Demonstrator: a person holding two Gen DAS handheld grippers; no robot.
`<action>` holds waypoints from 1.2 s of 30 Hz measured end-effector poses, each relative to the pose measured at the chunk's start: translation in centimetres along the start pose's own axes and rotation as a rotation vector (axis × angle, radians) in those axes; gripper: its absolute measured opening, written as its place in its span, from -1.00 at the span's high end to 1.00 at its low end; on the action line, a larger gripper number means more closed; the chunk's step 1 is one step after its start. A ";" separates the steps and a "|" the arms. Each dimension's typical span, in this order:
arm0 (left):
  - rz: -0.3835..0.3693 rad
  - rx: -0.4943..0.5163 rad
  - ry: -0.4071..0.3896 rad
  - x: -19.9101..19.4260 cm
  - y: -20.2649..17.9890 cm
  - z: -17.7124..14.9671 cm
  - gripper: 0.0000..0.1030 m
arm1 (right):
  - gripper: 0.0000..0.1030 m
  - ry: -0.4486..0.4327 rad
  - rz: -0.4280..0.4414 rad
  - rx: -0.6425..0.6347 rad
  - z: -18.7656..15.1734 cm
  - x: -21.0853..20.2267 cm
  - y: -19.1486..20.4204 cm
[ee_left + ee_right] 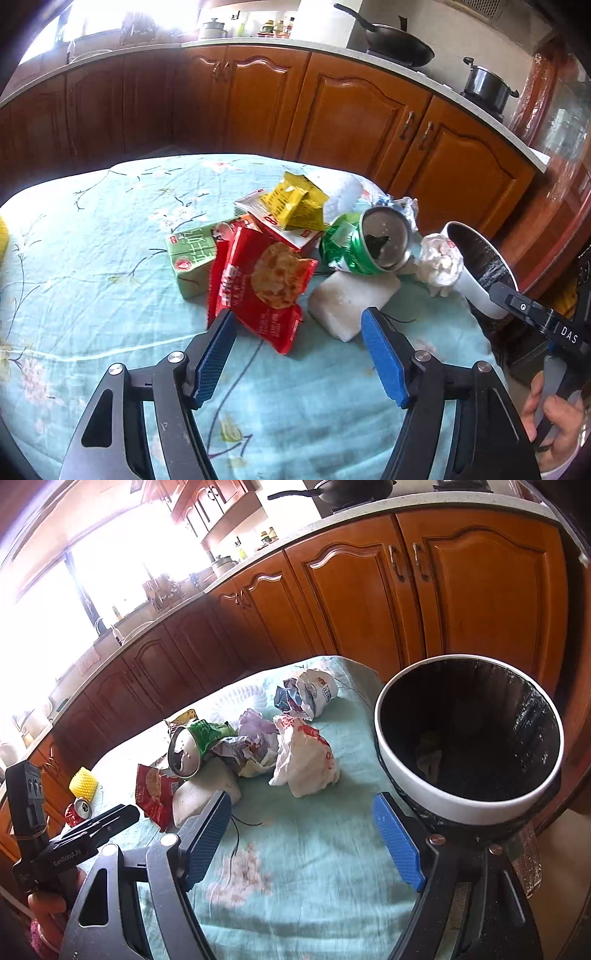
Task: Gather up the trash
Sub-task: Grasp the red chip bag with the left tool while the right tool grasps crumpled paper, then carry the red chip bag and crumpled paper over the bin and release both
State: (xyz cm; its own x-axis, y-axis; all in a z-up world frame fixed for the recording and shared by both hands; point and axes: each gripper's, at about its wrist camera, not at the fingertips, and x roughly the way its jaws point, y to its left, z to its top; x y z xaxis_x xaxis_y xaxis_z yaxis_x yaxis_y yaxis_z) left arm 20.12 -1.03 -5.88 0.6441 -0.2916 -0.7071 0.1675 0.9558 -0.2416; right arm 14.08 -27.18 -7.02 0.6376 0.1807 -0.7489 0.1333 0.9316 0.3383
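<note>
Beside the trash pile [288,258], a white bin [469,738] stands.

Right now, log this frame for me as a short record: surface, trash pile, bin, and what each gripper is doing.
surface: table under a light blue floral cloth
trash pile: red snack wrapper, green crushed can, green drink carton, yellow packet, crumpled white paper, white block
bin: white-rimmed bin with black liner, at the table's right edge, little visible inside
left gripper: open, empty, aimed at the red snack wrapper
right gripper: open, empty, near the bin
progress: pile not yet cleared
</note>
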 end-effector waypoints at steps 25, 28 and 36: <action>0.020 0.047 0.004 1.3 1.4 0.8 0.85 | 0.43 0.024 -0.037 -0.039 0.2 2.7 0.2; 0.007 0.039 -0.019 -0.3 1.2 0.6 0.85 | 0.43 0.018 -0.036 -0.042 -0.3 1.5 0.2; -0.066 0.077 -0.024 -2.9 -1.8 0.1 0.85 | 0.43 -0.006 -0.043 -0.026 -0.8 -1.3 -0.8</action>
State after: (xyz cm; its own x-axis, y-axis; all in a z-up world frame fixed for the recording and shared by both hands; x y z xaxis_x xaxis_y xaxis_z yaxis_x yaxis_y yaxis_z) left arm 18.03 -1.86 -3.37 0.6471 -0.3537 -0.6754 0.2666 0.9349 -0.2343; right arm 12.57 -27.92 -6.76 0.6361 0.1384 -0.7591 0.1408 0.9464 0.2905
